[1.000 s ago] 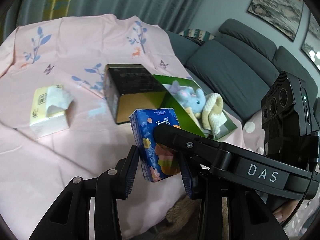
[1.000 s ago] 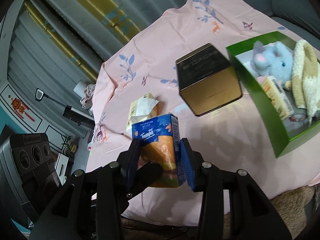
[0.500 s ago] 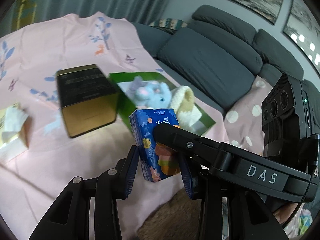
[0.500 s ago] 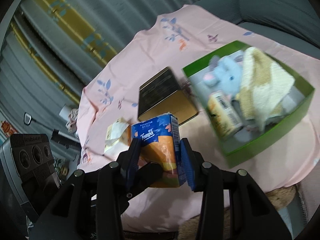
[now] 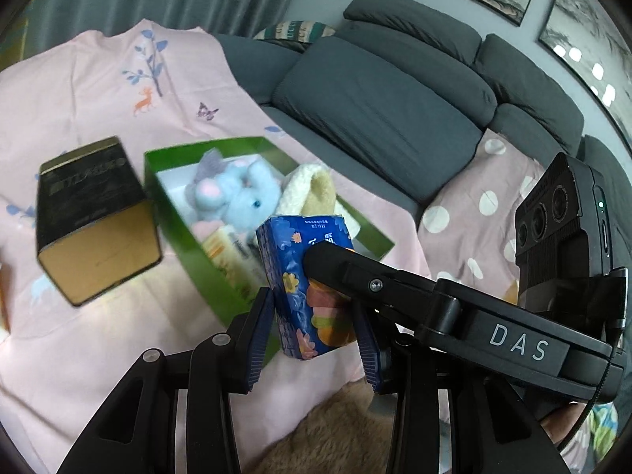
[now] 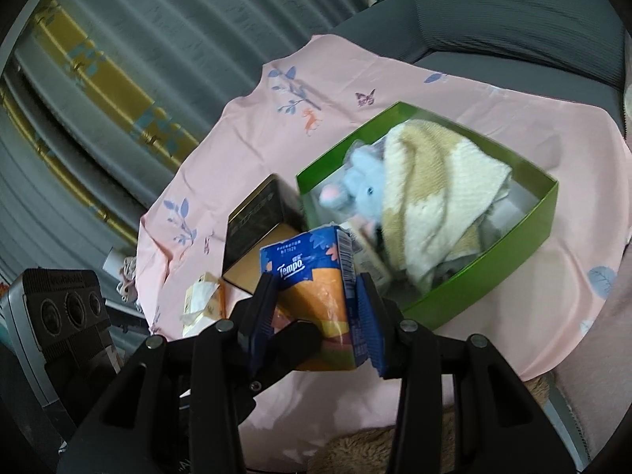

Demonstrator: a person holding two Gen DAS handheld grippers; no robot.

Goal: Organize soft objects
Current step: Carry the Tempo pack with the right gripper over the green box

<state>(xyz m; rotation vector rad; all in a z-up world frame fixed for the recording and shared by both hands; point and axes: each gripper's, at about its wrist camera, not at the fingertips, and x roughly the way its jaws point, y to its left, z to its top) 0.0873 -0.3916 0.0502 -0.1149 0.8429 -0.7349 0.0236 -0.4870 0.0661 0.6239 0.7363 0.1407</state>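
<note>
A blue and orange Tempo tissue pack (image 5: pixel 300 276) (image 6: pixel 312 276) is held upright in the air by both grippers at once. My left gripper (image 5: pixel 314 316) is shut on its lower sides. My right gripper (image 6: pixel 316 296) is shut on it too, and its black arm (image 5: pixel 434 308) crosses the left wrist view. Just behind the pack stands an open green box (image 5: pixel 205 150) (image 6: pixel 493 260) on the pink cloth. It holds a blue plush elephant (image 5: pixel 237 193) (image 6: pixel 363 189), a cream and tan towel (image 5: pixel 312 189) (image 6: pixel 434 185) and a small yellow pack, partly hidden.
A black and gold tin (image 5: pixel 91 205) (image 6: pixel 256 209) stands left of the green box. A yellow tissue pack (image 6: pixel 201 304) lies farther left. A grey sofa (image 5: pixel 379 102) runs behind the pink cloth (image 5: pixel 98 91). A tan fuzzy rug (image 5: pixel 328 434) shows below.
Both grippers have carried the tissue pack sideways from in front of the tin to right in front of the green box. The grip on the pack has not changed.
</note>
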